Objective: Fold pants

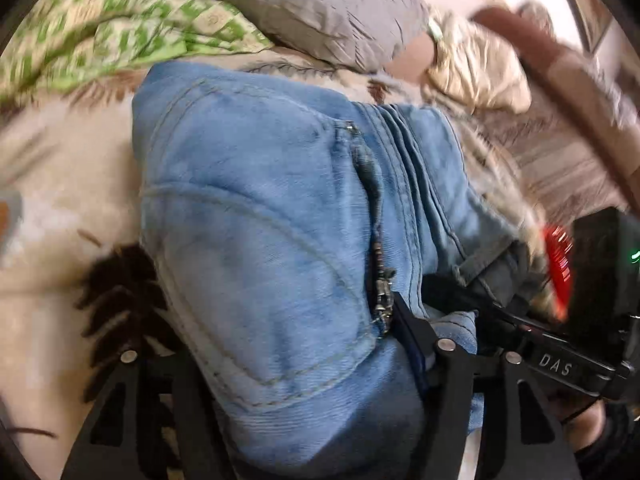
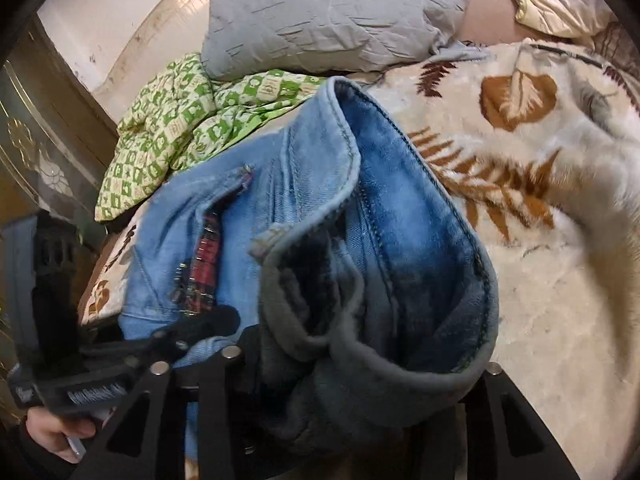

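Basically light-blue jeans (image 1: 260, 216) bunched, fleece lining showing; left claw (image 1: 280, 344) & right claw (image 2: 360, 360) both grasping denim.

One pants (image 1: 280, 200), two pillows (image 1: 312, 4)

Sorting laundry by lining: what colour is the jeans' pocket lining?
Red plaid pocket lining on the light-blue jeans, clearest in the right wrist view.

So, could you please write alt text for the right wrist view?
Light blue denim pants with a fleecy grey lining fill the centre, bunched between the black right tongs above a cream leaf-patterned blanket. Behind lie a grey wrinkled pillow and a green checked cloth.
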Available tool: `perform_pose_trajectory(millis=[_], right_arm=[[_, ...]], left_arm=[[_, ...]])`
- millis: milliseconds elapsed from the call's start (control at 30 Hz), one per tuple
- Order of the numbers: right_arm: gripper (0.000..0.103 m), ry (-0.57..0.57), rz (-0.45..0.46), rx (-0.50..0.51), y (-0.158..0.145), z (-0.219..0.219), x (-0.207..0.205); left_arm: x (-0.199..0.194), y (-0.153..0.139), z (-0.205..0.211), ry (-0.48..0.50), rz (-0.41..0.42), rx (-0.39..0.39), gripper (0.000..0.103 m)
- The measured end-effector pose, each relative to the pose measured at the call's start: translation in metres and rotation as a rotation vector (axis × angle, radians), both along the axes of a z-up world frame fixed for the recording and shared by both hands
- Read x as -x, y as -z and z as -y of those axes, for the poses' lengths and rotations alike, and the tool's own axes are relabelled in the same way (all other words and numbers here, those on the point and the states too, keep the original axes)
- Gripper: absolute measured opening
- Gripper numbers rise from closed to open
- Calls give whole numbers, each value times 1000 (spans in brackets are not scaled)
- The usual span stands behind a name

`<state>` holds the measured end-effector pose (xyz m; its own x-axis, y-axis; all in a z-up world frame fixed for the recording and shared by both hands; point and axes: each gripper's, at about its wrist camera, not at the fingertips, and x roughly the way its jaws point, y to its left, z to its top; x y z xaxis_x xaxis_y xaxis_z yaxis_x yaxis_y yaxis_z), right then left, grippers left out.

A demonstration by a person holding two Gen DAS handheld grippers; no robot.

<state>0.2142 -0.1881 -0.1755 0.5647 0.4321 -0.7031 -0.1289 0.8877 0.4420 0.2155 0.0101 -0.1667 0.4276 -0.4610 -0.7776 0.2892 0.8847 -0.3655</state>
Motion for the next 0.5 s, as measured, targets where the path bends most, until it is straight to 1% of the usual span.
perform_pose_trajectory(millis=[67, 133, 167, 200, 233, 267, 300, 333, 367, 400, 433, 467, 500], right_arm=[[47, 5, -12, -47, 3, 7, 0], [48, 0, -3, -19, 1, 4, 1], [49, 2, -3, -23, 1, 5, 1], [55, 3, -6, -34, 1, 7, 2], [59, 3, -11, -58, 0, 11, 3], [70, 2, -24, -70, -3, 16, 4], [82, 1, -38, -71, -7, 20, 8], [86, 3, -58, -65, -12, 26, 13], [91, 0, -65, -62, -18, 34, 20], [97, -20, -45, -76, -26, 43, 31], [101, -40, -17, -72, -36, 52, 43], [103, -38, 1, -48, -42, 57, 50], [103, -31, 23, -14, -48, 61, 57]], left_arm=[[2, -1, 2, 11, 19, -10, 67], [1, -3, 4, 6, 12, -17, 68], [1, -4, 4, 4, 14, -13, 69], [3, -6, 2, -1, 23, -4, 72], [6, -10, -1, -14, 30, -7, 84], [10, -14, -6, -37, 32, -17, 90], [17, -21, -14, -62, 29, -24, 100], [24, -28, -21, -53, 25, -8, 103], [34, -36, -29, -22, 32, 12, 103], [42, -44, -33, -6, 53, -5, 103], [52, -51, -36, 5, 84, -50, 103], [61, -58, -36, 18, 118, -115, 103], [68, -61, -35, 33, 140, -166, 103]])
